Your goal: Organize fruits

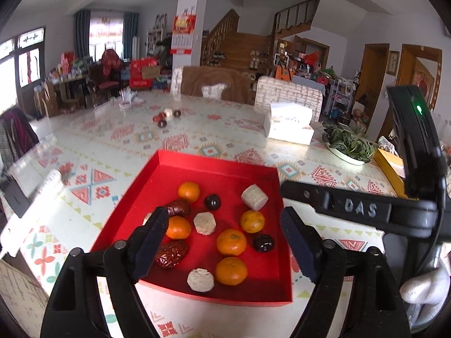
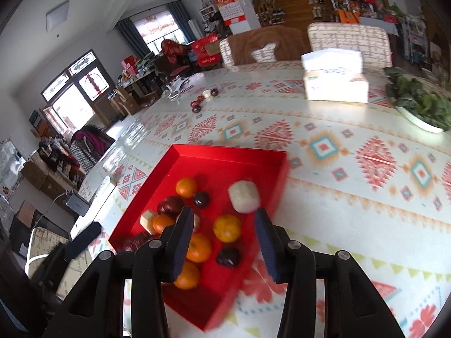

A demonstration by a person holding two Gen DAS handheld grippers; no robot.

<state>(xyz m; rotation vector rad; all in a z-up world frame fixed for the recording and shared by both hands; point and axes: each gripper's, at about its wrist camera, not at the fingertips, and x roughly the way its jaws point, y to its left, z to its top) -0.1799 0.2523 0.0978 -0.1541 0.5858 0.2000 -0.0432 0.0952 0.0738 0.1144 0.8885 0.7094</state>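
A red tray (image 1: 214, 163) lies on the patterned table, also in the right wrist view (image 2: 225, 152). It holds several oranges (image 1: 231, 241), dark plums (image 1: 263, 242), red dates (image 1: 171, 253) and pale round cakes (image 1: 254, 196). My left gripper (image 1: 225, 242) is open and empty just above the tray's near half. My right gripper (image 2: 224, 242) is open and empty over the tray's near right side; its black body (image 1: 363, 208) shows in the left wrist view. A few more small fruits (image 1: 165, 117) lie far across the table, also in the right wrist view (image 2: 203, 98).
A white tissue box (image 1: 290, 126) and a dish of green leaves (image 1: 349, 148) stand at the far right. A yellow box (image 1: 390, 166) lies at the right edge. Two chairs (image 1: 214, 84) stand behind the table. A white power strip (image 1: 31, 211) lies at the left.
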